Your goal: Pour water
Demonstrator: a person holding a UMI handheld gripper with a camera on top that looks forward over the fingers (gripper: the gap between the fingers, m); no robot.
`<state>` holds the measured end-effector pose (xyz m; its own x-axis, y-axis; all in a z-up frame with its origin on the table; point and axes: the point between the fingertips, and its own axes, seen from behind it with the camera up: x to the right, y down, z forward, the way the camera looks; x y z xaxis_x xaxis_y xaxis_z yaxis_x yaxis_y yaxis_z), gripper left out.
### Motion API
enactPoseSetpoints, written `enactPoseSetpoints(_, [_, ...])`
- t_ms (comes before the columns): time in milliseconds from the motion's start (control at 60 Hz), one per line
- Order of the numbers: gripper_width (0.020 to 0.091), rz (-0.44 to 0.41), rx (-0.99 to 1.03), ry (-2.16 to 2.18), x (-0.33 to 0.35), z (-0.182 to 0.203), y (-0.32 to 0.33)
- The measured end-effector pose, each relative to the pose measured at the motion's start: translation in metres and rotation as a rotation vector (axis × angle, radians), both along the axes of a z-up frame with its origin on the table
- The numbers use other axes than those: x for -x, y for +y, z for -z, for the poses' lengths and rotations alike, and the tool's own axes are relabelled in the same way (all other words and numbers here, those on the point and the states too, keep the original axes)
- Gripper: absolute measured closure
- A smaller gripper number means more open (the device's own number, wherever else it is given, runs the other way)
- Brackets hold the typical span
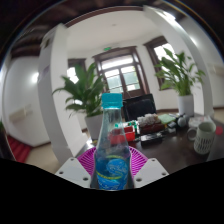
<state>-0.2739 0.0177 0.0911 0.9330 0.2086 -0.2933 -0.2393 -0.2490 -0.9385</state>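
A clear plastic water bottle (111, 150) with a blue cap and a blue label stands upright between my gripper's fingers. My gripper (112, 165) is shut on the bottle, its pink pads (88, 162) pressing against both sides of the label. The bottle hangs above the dark table (170, 148). A white mug (203, 136) stands on that table, off to the right and beyond the fingers.
Small tea things and a tray (160, 124) lie on the table behind the bottle. Two large potted plants (85, 95) (183, 75) flank a window. A white pillar (55, 85) rises at the left.
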Motion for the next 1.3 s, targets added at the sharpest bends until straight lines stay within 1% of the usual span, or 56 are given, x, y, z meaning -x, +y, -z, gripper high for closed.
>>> enactPoseSetpoints(50, [0.0676, 0.034, 0.019, 0.128, -0.016, -0.01, 0.005])
enactPoseSetpoints(183, [0.0678, 0.16, 0.065, 0.522, -0.067, -0.036, 0.021])
enactPoseSetpoints(267, [0.0678, 0.22, 0.052, 0.78, -0.103, -0.048, 0.028])
enactPoseSetpoints(467, [0.0679, 0.317, 0.023, 1.264, -0.17, -0.072, 0.044])
enactPoseSetpoints(633, [0.0679, 0.378, 0.012, 1.519, -0.206, -0.07, 0.056])
enactPoseSetpoints(817, [0.0678, 0.414, 0.006, 1.731, -0.234, -0.058, 0.056])
enactPoseSetpoints(933, [0.0676, 0.435, 0.015, 1.769, -0.24, -0.046, 0.06])
enactPoseSetpoints(967, [0.0676, 0.432, 0.015, 1.765, -0.241, -0.045, 0.054])
enactPoseSetpoints(1067, [0.068, 0.419, 0.034, 1.726, -0.234, -0.044, 0.064])
enactPoseSetpoints(1083, [0.0676, 0.419, 0.039, 1.713, -0.232, -0.046, 0.057])
enactPoseSetpoints(1167, [0.0678, 0.394, 0.078, 1.546, -0.216, -0.047, 0.063])
enactPoseSetpoints(1183, [0.0678, 0.379, 0.084, 1.49, -0.217, -0.051, 0.046])
enactPoseSetpoints(1200, [0.0679, 0.369, 0.095, 1.43, -0.212, -0.052, 0.044])
enactPoseSetpoints(1217, [0.0679, 0.37, 0.106, 1.369, -0.203, -0.047, 0.06])
enactPoseSetpoints(1233, [0.0667, 0.365, 0.111, 1.306, -0.201, -0.048, 0.059])
enactPoseSetpoints(1300, [0.0672, 0.347, 0.126, 1.059, -0.2, -0.058, 0.06])
